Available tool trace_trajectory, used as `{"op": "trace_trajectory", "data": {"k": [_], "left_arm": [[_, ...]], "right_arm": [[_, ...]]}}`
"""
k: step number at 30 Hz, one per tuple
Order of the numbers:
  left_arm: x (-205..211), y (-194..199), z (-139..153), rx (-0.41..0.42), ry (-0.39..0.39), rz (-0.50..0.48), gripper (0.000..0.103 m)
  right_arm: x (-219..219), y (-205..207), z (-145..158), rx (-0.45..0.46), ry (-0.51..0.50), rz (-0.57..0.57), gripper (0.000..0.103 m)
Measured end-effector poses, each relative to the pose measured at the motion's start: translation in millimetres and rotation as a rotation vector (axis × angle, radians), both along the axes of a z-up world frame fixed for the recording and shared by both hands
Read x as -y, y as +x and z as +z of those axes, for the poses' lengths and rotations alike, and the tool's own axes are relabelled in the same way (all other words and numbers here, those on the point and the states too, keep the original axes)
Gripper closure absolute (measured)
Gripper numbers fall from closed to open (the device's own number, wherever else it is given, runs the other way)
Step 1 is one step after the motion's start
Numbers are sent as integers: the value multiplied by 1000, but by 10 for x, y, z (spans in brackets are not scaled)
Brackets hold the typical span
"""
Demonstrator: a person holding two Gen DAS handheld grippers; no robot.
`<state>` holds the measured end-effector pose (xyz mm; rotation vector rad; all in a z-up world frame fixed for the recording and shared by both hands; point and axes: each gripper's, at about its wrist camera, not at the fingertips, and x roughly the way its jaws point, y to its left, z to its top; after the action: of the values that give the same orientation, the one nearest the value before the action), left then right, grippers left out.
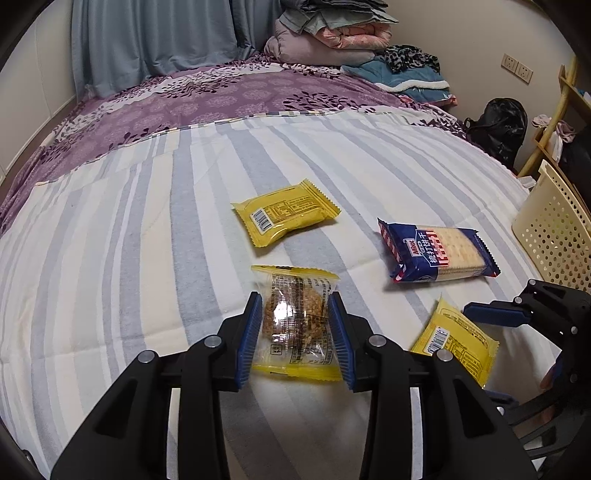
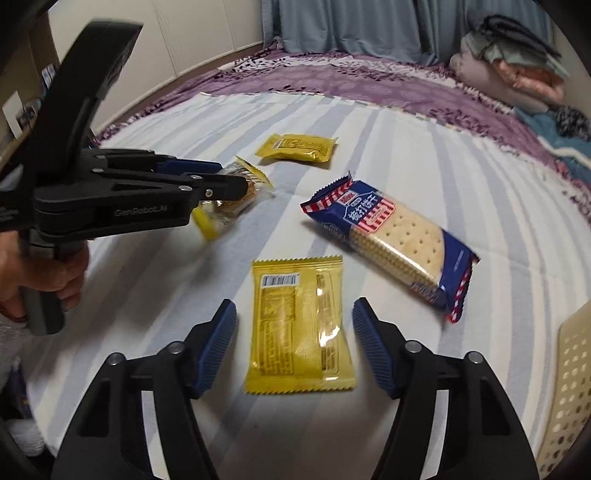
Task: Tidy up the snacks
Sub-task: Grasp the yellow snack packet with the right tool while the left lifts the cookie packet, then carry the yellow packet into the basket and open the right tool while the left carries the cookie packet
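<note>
My left gripper [image 1: 295, 306] is shut on a clear packet with yellow ends and a brown nut snack [image 1: 295, 321], held just above the striped bed sheet; it also shows in the right wrist view [image 2: 229, 199]. My right gripper [image 2: 293, 314] is open, its fingers either side of a yellow packet [image 2: 299, 325] lying flat, apart from it. This packet shows in the left wrist view [image 1: 456, 341]. Another yellow packet [image 1: 284, 216] lies farther back. A blue cracker pack [image 1: 436, 251] lies to the right.
A cream perforated basket [image 1: 554, 236] stands at the bed's right edge, also in the right wrist view [image 2: 569, 387]. Folded blankets [image 1: 332, 33] are piled at the head of the bed. A black bag [image 1: 498, 125] sits on the floor.
</note>
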<state>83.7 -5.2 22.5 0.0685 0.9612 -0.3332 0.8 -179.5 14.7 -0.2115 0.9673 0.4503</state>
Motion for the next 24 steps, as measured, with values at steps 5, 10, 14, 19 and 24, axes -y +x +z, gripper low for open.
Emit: {"op": "trace_trajectory", "data": {"k": [5,10,14,19,24], "left_arm": [[9,6,-5,6,-3,5,64],[31,-5,-5,14,4,12,64],[-4,-16,1,1,-16,20,61],[-30,-50,-31,-10,-18,27,36],[39,-31,-114,-20,8,13,60]], "right_arm": [[-18,-29,2,26,-25,-5,55],[61,-55,24,18,7,-37,58],[109,-70,57,18,40,-53,58],[177,-107,140,29,81,-70,58],[198,-134,210,41,111,-75,58]]}}
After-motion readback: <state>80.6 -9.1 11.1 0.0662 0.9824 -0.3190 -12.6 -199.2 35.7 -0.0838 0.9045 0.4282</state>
